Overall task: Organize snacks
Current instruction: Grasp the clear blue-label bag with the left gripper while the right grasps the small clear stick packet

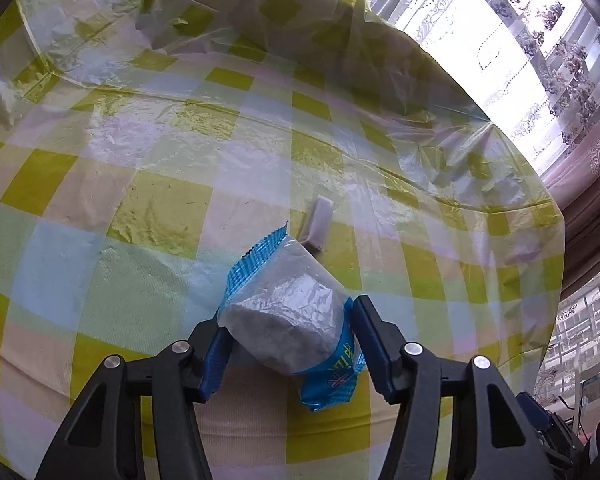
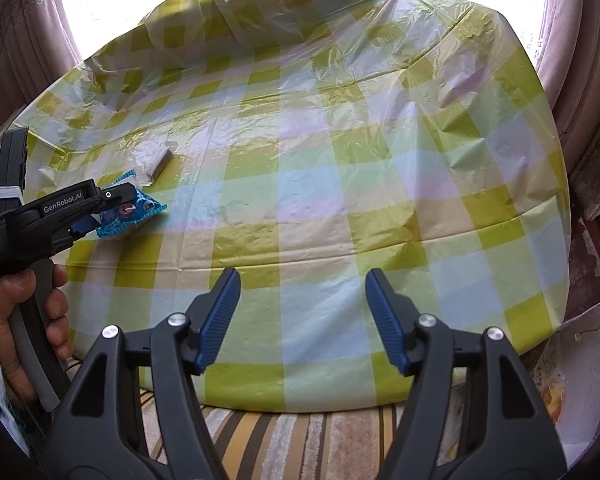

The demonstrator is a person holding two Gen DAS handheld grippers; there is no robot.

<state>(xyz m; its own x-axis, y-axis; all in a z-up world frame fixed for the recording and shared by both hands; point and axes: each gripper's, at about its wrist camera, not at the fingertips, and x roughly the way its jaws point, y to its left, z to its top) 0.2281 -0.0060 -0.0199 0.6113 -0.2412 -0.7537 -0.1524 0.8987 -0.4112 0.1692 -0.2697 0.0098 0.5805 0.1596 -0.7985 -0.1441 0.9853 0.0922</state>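
Note:
My left gripper point(image 1: 286, 334) is shut on a blue-edged clear snack packet point(image 1: 288, 316) with a pale cake inside, held just above the checked tablecloth. In the right wrist view the same packet point(image 2: 134, 212) shows at the far left in the left gripper point(image 2: 114, 210). A small white wrapped snack point(image 1: 318, 226) lies on the cloth just beyond the packet; it also shows in the right wrist view point(image 2: 160, 162). My right gripper point(image 2: 302, 304) is open and empty above the table's near edge.
A round table with a yellow, green and blue checked plastic cloth point(image 2: 320, 184) fills both views. Curtained windows point(image 1: 532, 52) stand behind it. A striped rug point(image 2: 300, 440) lies below the near edge. A clear bag or container point(image 2: 572, 372) sits at the right.

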